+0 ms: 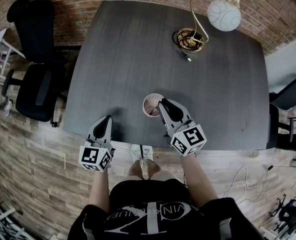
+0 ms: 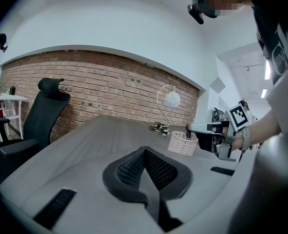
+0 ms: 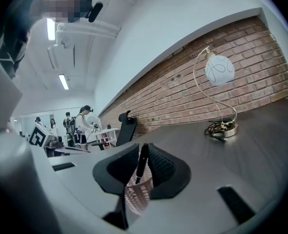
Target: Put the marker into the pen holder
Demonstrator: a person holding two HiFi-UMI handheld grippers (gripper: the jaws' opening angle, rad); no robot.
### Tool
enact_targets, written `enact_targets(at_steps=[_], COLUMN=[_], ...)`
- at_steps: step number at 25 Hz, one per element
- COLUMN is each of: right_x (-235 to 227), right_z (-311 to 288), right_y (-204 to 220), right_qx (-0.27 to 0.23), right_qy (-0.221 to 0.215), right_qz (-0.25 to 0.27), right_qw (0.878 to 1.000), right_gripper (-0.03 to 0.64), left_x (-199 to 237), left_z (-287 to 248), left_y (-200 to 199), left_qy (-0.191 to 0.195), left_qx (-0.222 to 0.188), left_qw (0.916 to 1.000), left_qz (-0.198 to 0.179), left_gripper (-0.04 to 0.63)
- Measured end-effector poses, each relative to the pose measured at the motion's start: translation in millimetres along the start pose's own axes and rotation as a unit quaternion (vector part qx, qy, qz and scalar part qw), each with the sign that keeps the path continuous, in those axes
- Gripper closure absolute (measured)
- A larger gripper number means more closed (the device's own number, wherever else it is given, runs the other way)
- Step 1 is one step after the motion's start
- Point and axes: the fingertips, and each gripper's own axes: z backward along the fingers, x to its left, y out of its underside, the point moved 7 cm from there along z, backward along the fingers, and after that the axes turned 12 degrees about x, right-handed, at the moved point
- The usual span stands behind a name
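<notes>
A white mesh pen holder (image 1: 152, 104) stands near the front edge of the dark table (image 1: 137, 49). My right gripper (image 1: 161, 103) is at the holder's right rim. In the right gripper view its jaws (image 3: 143, 152) are shut on a black marker (image 3: 142, 165), which stands almost upright with its lower end over the pen holder (image 3: 136, 196). The left gripper view shows the pen holder (image 2: 182, 143) from the side. My left gripper (image 1: 107, 118) hovers at the table's front left edge, its jaws (image 2: 144, 151) shut with nothing between them.
A lamp with a white globe (image 1: 224, 14) and a coiled cable at its base (image 1: 190, 39) stands at the table's far right. A black office chair (image 1: 35, 79) is at the left of the table, another chair (image 1: 288, 99) at the right.
</notes>
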Motion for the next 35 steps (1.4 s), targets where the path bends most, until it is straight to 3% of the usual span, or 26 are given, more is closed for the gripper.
enact_targets(at_steps=[7, 13, 22, 31, 35], right_x=[-5, -8, -12, -16, -15], right_z=[5, 7, 13, 31, 40], right_y=[0, 2, 6, -6, -10], right_qx=[0.002, 0.006, 0.001, -0.011, -0.012], right_qy=[0.012, 0.014, 0.016, 0.035, 0.044], right_qz=[0.005, -0.006, -0.030, -0.018, -0.011], right_qw=[1.000, 1.000, 0.999, 0.999, 0.999], right_gripper=[0.558, 0.479, 0.443, 0.445, 0.511], left_x=[-1, -2, -3, -1, -1], left_z=[-1, 1, 4, 10, 13], left_y=[1, 3, 5, -5, -10], left_qy=[0.000, 0.001, 0.002, -0.002, -0.002], left_qx=[0.000, 0.000, -0.001, -0.014, -0.021], left_qw=[1.0000, 0.9999, 1.0000, 0.9999, 0.9998], left_qz=[0.004, 0.010, 0.010, 0.003, -0.001], left_gripper=[0.583, 0.583, 0.583, 0.583, 0.583])
